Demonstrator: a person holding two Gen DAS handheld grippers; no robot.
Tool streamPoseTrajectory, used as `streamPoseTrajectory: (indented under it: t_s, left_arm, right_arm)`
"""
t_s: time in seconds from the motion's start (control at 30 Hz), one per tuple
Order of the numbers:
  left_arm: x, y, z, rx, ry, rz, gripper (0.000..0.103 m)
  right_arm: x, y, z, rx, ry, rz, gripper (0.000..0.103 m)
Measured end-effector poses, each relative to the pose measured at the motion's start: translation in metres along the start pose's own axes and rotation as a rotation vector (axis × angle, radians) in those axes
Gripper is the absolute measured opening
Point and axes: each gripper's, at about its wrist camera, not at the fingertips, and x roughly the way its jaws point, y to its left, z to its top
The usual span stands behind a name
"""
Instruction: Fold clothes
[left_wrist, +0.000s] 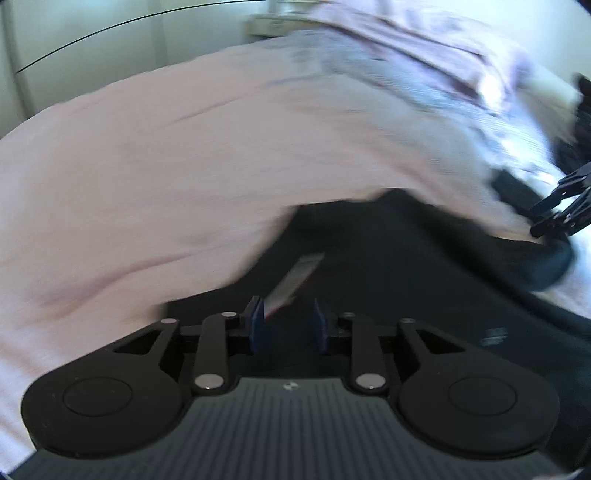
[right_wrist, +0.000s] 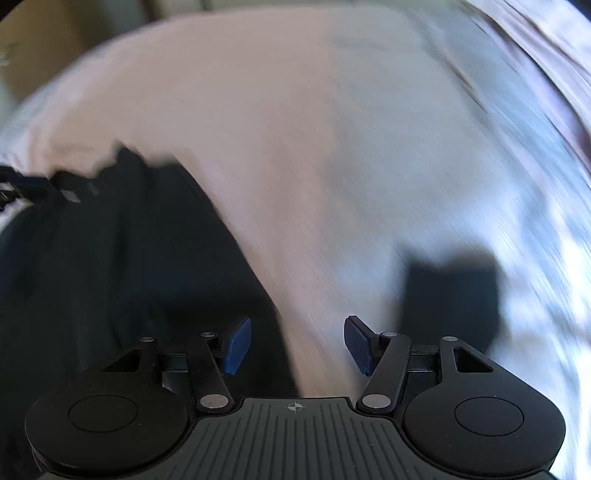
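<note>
While spread across a pale pink sheet (left_wrist: 155, 155), lay a dark garment (left_wrist: 388, 258) with its upper edge running just beyond the left gripper (left_wrist: 288, 325) and its far corner curling near the right gripper (left_wrist: 561, 210) at the frame's right side. Left wide, bare stretches of sheet beyond that edge, toward a pale wall (left_wrist: 92, 37). Showed a small white tag (left_wrist: 295, 277) on the dark cloth just ahead of the left pads (left_wrist: 258, 325). Carried a rumpled lilac patterned cloth (left_wrist: 424, 48) bunched along the far side, well apart from the garment. Blurred heavily in both views. Tilted steeply down over the fabric, both tools. Stood slightly apart, the left jaws, with nothing pinched between them. Gaped wider over the garment's edge (right_wrist: 129, 277) and the sheet (right_wrist: 277, 129), the right gripper (right_wrist: 297, 343), clamped on nothing, its shadow (right_wrist: 450, 295) falling on the bedding alongside.
</note>
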Motion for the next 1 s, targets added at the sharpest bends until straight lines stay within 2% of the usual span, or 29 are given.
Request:
streamPoseTrajectory:
  t_s: [0.07,0.2,0.27,0.43,0.53,0.67,0.7,0.73,0.77,0.93,1.0]
  left_arm:
    - [0.008,-0.034,0.009,0.041,0.003,-0.065,0.028]
    - [0.027,-0.089,0.021,0.141,0.018,-0.14,0.029]
    - [0.036,-0.113,0.027,0.203,0.024,-0.158,0.031]
    - [0.059,-0.142,0.042,0.281,0.059,-0.14,0.032]
    - [0.067,-0.15,0.047,0.294,0.08,-0.128,0.032]
    - [0.07,-0.152,0.053,0.297,0.096,-0.111,0.032]
    - [0.07,-0.152,0.055,0.299,0.097,-0.105,0.032]
    - [0.07,-0.152,0.057,0.302,0.097,-0.1,0.032]
    - [0.07,-0.15,0.06,0.302,0.093,-0.094,0.032]
    - [0.075,-0.137,0.081,0.317,0.077,-0.063,0.032]
    - [0.082,-0.137,0.089,0.348,0.079,-0.061,0.032]
  right_arm:
    - [-0.018,-0.018,-0.037,0.031,0.043,-0.066,0.06]
    - [-0.059,-0.054,-0.09,0.198,0.038,-0.155,0.06]
    - [-0.073,-0.064,-0.099,0.269,-0.01,-0.134,0.06]
    - [-0.07,-0.06,-0.06,0.089,-0.127,-0.154,0.061]
    - [-0.045,-0.048,-0.032,-0.067,-0.143,-0.134,0.061]
    - [0.004,-0.031,-0.015,-0.266,-0.001,-0.155,0.061]
    - [-0.003,-0.038,-0.016,-0.226,-0.042,-0.16,0.05]
    - [-0.01,-0.046,-0.017,-0.187,-0.082,-0.165,0.031]
    - [-0.019,-0.053,-0.019,-0.144,-0.126,-0.173,0.001]
    - [-0.12,-0.113,-0.07,0.246,-0.488,-0.359,0.001]
    - [-0.147,-0.134,-0.103,0.404,-0.572,-0.431,0.001]
